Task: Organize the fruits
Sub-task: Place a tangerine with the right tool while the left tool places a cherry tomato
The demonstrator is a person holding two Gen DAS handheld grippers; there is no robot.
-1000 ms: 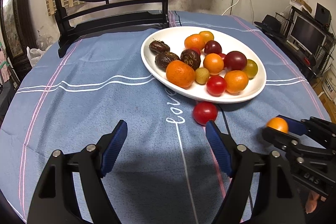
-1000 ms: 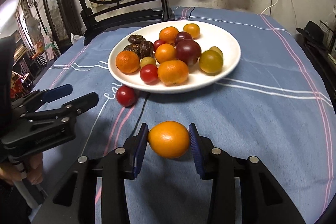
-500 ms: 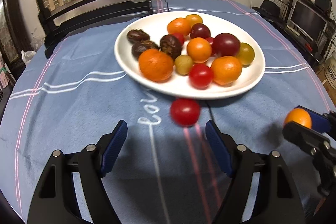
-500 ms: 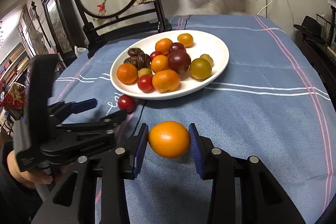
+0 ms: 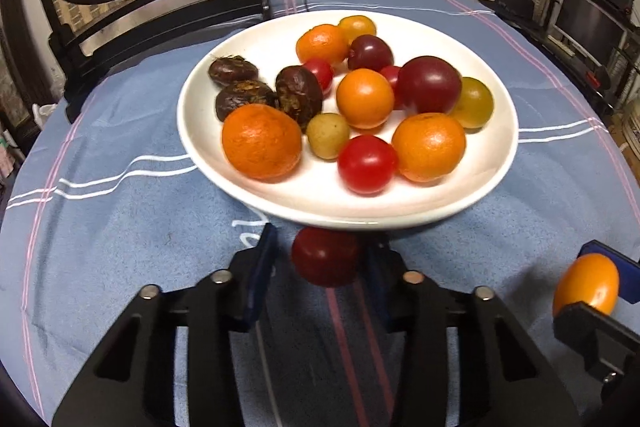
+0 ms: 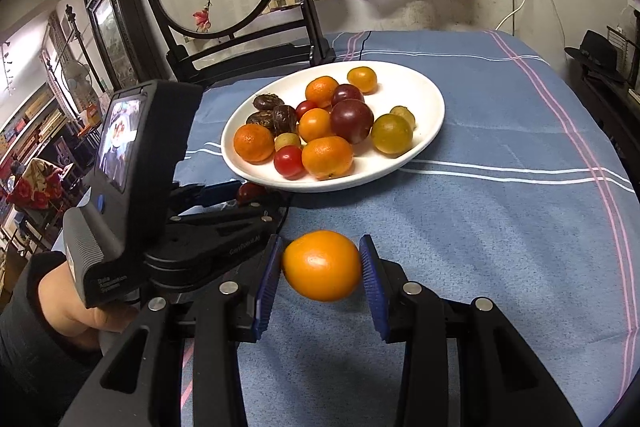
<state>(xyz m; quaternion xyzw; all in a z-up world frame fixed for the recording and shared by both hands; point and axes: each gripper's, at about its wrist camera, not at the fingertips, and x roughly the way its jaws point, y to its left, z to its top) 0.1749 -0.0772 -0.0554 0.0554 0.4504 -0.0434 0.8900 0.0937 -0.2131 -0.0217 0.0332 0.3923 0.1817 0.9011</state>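
Two fruits bound for plate (image 5: 496, 187): left gripper (image 5: 320, 267), bottom centre, jaws closing around red tomato (image 5: 325, 261) on cloth; right gripper (image 6: 322, 267) pinching orange (image 6: 322, 265), lower centre, awaiting placement.

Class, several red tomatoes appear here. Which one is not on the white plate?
The red tomato lying on the blue tablecloth just before the plate, between the closing jaws of the left gripper. The other red ones sit on the plate.

Red tomato (image 5: 325, 261) blurred (plate (image 5: 400, 219) rim overlaps it)
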